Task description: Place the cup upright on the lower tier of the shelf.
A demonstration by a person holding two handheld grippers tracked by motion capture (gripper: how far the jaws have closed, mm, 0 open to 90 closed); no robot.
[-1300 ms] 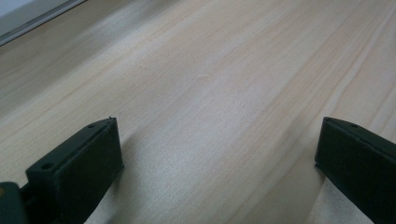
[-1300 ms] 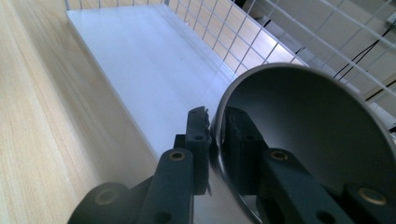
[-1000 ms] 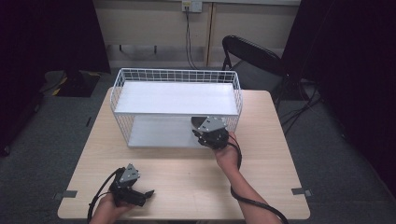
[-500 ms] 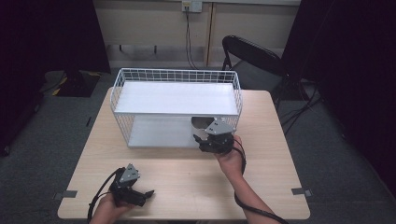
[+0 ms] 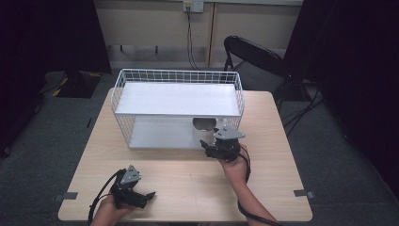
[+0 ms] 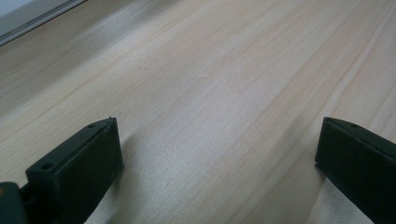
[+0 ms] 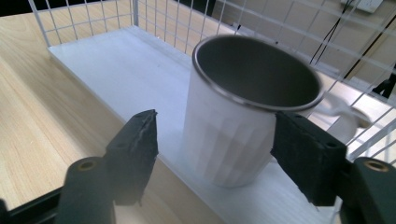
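A white faceted cup (image 7: 233, 140) with a metal inside stands upright on the lower shelf (image 7: 116, 60) of a white wire rack (image 5: 179, 100). In the high view the cup (image 5: 203, 124) shows under the upper shelf, near the rack's front right. My right gripper (image 7: 215, 119) has just been opening; its jaws stand wide on either side of the cup, the left one clearly apart from it. From above, the right gripper (image 5: 206, 147) sits at the rack's front edge. My left gripper (image 5: 148, 196) rests low over the table's near left, open (image 6: 217, 135) on bare wood.
The rack takes up the far middle of the wooden table (image 5: 188, 183). A black chair (image 5: 254, 56) stands behind the table's far right. Tape marks (image 5: 301, 193) lie near the front corners. Cables trail from both grippers.
My right gripper has opened and drawn back toward the person, out from the rack's lower shelf, leaving the cup standing there. The left gripper has stayed still.
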